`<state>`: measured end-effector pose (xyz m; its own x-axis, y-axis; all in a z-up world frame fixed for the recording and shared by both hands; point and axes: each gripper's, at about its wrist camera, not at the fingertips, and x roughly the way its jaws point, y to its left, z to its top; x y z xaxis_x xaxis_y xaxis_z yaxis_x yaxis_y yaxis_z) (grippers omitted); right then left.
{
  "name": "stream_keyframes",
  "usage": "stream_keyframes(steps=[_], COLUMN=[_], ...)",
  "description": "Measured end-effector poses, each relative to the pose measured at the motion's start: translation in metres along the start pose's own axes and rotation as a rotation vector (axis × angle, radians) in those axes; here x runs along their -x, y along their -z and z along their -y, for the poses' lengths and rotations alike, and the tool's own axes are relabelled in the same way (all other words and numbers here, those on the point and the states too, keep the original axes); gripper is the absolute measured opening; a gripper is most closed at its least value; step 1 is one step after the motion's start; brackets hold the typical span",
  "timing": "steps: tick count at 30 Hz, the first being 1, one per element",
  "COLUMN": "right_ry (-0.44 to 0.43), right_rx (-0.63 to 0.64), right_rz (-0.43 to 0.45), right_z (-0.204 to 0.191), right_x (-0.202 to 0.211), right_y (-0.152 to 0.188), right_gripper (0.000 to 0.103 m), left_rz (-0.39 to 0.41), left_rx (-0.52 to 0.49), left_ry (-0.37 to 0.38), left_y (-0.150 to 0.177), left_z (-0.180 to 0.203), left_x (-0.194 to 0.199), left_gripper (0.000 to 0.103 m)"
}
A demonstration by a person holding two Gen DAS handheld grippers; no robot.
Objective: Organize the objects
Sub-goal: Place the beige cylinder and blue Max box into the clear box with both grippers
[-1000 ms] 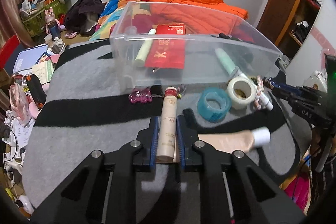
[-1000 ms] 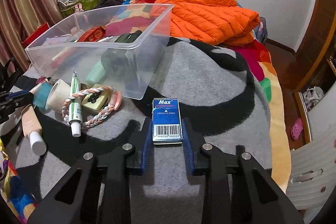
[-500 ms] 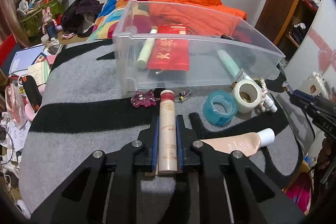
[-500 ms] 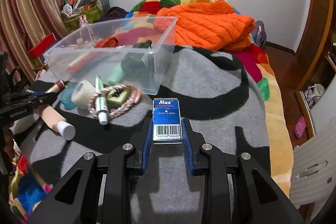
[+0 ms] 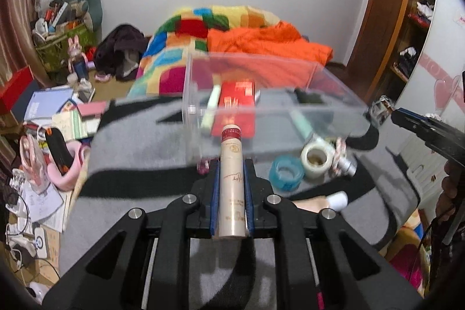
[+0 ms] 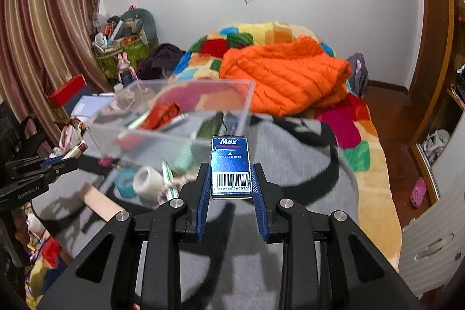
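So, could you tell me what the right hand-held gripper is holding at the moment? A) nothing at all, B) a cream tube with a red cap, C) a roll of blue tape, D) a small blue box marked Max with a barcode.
D: the right hand-held gripper has its blue pads pressed on either side of the small blue Max box, barcode facing the camera.

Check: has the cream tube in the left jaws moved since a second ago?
Yes. The cream tube, clamped in the left gripper, has lifted off the blanket; its cap now overlaps the clear bin.
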<state>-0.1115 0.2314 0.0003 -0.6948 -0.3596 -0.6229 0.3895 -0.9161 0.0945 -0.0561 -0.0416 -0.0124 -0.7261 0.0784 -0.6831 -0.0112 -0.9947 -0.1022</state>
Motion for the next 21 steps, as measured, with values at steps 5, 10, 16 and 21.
stream_keyframes(steps=[5, 10, 16, 21], right_ry=[-0.020, -0.053, -0.079, -0.067], right_rx=[0.008, 0.008, 0.008, 0.009], right_rz=[0.047, 0.057, 0.018, -0.026], right_z=[-0.011, -0.025, -0.037, -0.043], right_x=[0.002, -0.009, -0.041, -0.070], right_y=[-0.021, -0.039, -0.054, -0.060], right_gripper=[0.025, 0.025, 0.025, 0.025], left_rz=[0.059, 0.085, 0.046, 0.001], left_rx=[0.000, -0.017, -0.033, -0.055], left_ry=[0.004, -0.003, 0.013, 0.012], left_y=[-0.025, -0.051, -0.072, -0.080], left_z=[0.002, 0.005, 0.010, 0.020], left_x=[0.007, 0.000, -0.028, -0.058], left_gripper=[0.014, 0.014, 0.014, 0.014])
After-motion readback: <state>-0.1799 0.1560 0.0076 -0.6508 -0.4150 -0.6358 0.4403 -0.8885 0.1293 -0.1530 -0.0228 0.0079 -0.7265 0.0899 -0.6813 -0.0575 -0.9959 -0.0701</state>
